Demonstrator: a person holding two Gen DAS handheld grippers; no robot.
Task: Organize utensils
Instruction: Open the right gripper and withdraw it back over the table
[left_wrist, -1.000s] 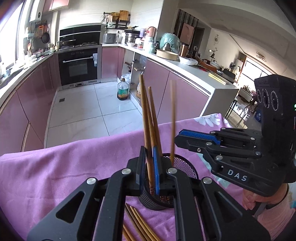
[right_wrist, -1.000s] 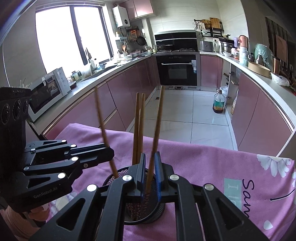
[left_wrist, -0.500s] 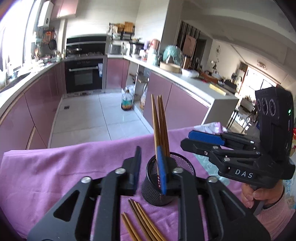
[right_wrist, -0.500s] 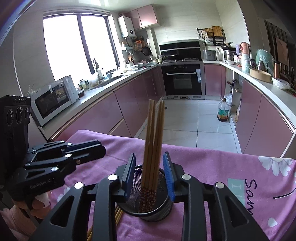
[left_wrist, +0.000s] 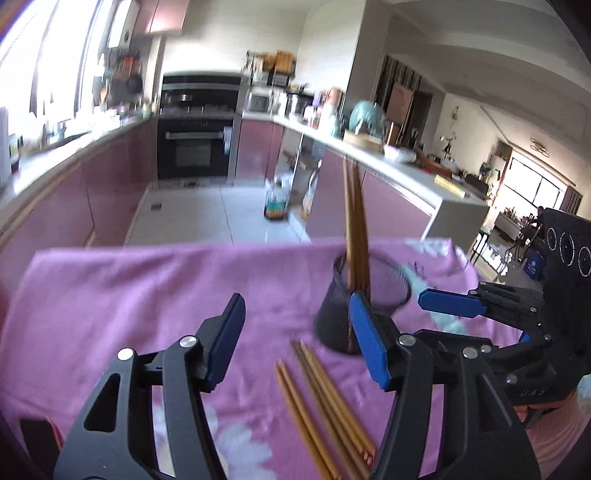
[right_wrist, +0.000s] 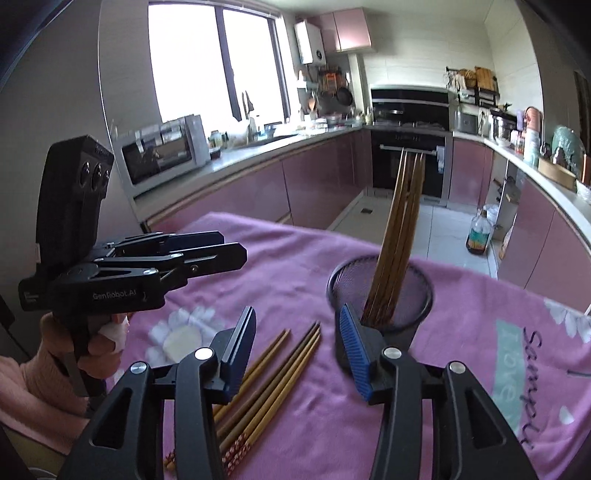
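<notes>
A black mesh cup (left_wrist: 364, 302) (right_wrist: 380, 291) stands on the pink cloth and holds several wooden chopsticks (left_wrist: 355, 225) (right_wrist: 400, 229) leaning together. More chopsticks (left_wrist: 321, 402) (right_wrist: 273, 380) lie loose on the cloth in front of the cup. My left gripper (left_wrist: 297, 339) is open and empty, just before the cup, above the loose chopsticks. It also shows in the right wrist view (right_wrist: 218, 249). My right gripper (right_wrist: 297, 343) is open and empty, over the loose chopsticks, left of the cup. It also shows in the left wrist view (left_wrist: 448, 302).
The pink cloth (left_wrist: 129, 295) (right_wrist: 480, 332) covers the table, with flower prints and lettering. Beyond the far edge lie the tiled kitchen floor, a bottle (right_wrist: 479, 236), purple cabinets, an oven (left_wrist: 195, 147) and a microwave (right_wrist: 162, 155).
Both grippers opened and let go of the chopsticks, which now lean together in the cup. Both grippers pulled back and toward the left of the cup.
</notes>
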